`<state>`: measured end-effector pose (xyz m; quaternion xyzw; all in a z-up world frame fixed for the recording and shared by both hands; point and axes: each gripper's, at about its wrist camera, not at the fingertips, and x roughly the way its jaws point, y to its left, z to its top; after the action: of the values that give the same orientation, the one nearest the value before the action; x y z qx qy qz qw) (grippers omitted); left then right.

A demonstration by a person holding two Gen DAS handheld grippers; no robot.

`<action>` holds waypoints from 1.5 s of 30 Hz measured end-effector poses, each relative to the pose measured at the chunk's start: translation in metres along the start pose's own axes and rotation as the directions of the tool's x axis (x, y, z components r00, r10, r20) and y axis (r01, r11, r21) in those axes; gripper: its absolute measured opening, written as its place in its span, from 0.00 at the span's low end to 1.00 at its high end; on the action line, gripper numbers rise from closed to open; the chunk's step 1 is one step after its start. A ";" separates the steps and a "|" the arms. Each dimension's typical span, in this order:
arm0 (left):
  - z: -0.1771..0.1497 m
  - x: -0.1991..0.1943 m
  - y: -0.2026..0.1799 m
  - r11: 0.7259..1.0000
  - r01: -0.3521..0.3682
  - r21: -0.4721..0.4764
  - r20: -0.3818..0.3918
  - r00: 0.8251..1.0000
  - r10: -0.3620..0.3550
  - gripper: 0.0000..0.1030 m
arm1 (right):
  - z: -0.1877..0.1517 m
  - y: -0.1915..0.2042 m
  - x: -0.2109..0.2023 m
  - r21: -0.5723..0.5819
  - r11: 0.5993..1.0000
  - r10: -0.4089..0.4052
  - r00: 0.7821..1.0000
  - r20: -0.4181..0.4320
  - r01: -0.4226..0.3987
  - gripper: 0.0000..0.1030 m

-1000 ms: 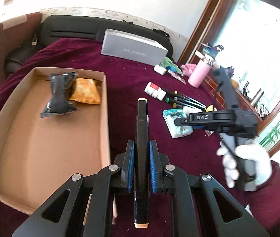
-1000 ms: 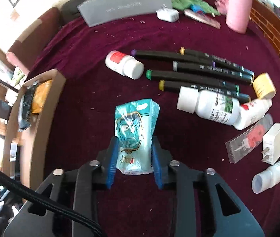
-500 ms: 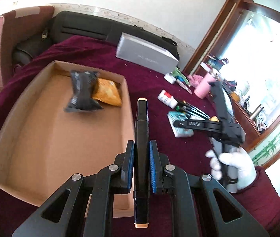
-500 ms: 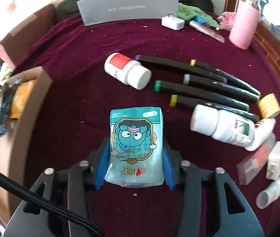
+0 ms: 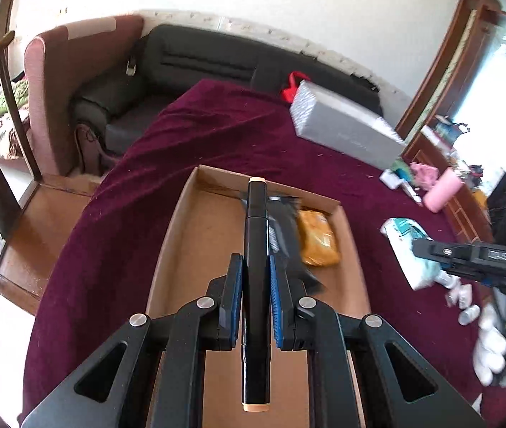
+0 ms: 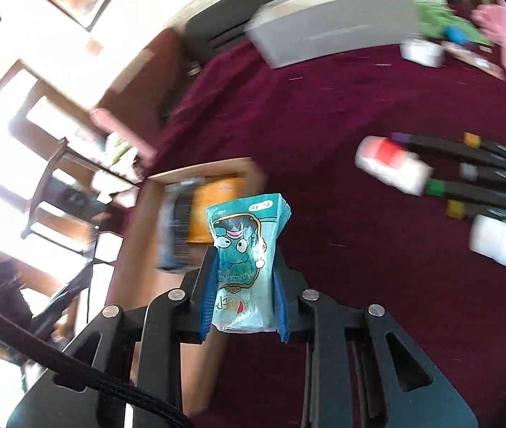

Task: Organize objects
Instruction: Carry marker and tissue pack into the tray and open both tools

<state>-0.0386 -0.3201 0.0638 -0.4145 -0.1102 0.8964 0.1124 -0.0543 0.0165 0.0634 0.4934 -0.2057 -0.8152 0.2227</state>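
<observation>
Both hands are carrying items to the shallow brown cardboard tray (image 5: 178, 249) on the maroon-clothed bench (image 5: 117, 221). To do this well, lower each item close to the tray's bare floor, clear of the black foil packet (image 5: 281, 235) and orange snack packet (image 5: 318, 237) at its far end, before letting go.

The left gripper (image 5: 255, 287) is above the tray, its jaws clamped tight on a black marker pen with cream end caps (image 5: 255, 235). The right gripper (image 6: 242, 289), beside the tray, has its jaws closing on a soft teal cartoon-printed tissue pack (image 6: 244, 246), which creases between the pads.
</observation>
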 end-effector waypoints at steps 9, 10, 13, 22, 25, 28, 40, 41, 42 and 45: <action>0.011 0.071 0.031 0.996 -0.062 -0.063 -0.092 0.994 0.056 0.11 | 0.022 0.087 0.091 -0.065 0.997 0.036 0.991 -0.129 -0.044 0.24; 0.009 0.071 0.035 0.995 -0.058 -0.077 -0.091 0.995 0.051 0.11 | 0.024 0.093 0.103 -0.075 0.997 0.017 0.991 -0.135 -0.027 0.24; 0.005 0.071 0.044 0.993 -0.032 -0.113 -0.086 0.996 0.022 0.11 | 0.024 0.101 0.124 -0.103 0.995 -0.016 0.989 -0.147 0.001 0.24; -0.004 0.039 0.062 0.970 0.074 -0.232 -0.013 0.997 -0.079 0.21 | 0.023 0.121 0.154 -0.209 0.972 -0.134 0.986 -0.099 0.111 0.34; -0.012 0.025 0.064 0.964 0.098 -0.247 0.009 0.995 -0.099 0.21 | 0.024 0.122 0.151 -0.220 0.969 -0.134 0.988 -0.079 0.114 0.37; -0.019 0.009 0.066 0.959 0.119 -0.259 0.036 0.993 -0.114 0.22 | 0.026 0.121 0.136 -0.199 0.971 -0.140 0.990 -0.021 0.133 0.37; -0.050 -0.036 0.068 0.945 0.170 -0.281 0.118 0.983 -0.142 0.30 | 0.008 0.131 0.159 -0.194 0.980 -0.059 0.991 -0.121 0.035 0.49; -0.051 -0.037 0.067 0.945 0.171 -0.280 0.121 0.982 -0.142 0.30 | 0.008 0.131 0.167 -0.191 0.981 -0.052 0.989 -0.139 0.025 0.51; -0.052 -0.037 0.066 0.943 0.176 -0.281 0.123 0.982 -0.146 0.30 | 0.007 0.131 0.173 -0.177 0.984 -0.017 0.986 -0.165 -0.013 0.51; -0.055 -0.039 0.064 0.941 0.187 -0.282 0.126 0.980 -0.157 0.30 | 0.005 0.130 0.174 -0.143 0.985 0.064 0.979 -0.194 -0.092 0.51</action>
<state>0.0211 -0.3866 0.0390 -0.3691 -0.2828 0.8769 0.1221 -0.1103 -0.1872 0.0138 0.5415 -0.1404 -0.7688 0.3099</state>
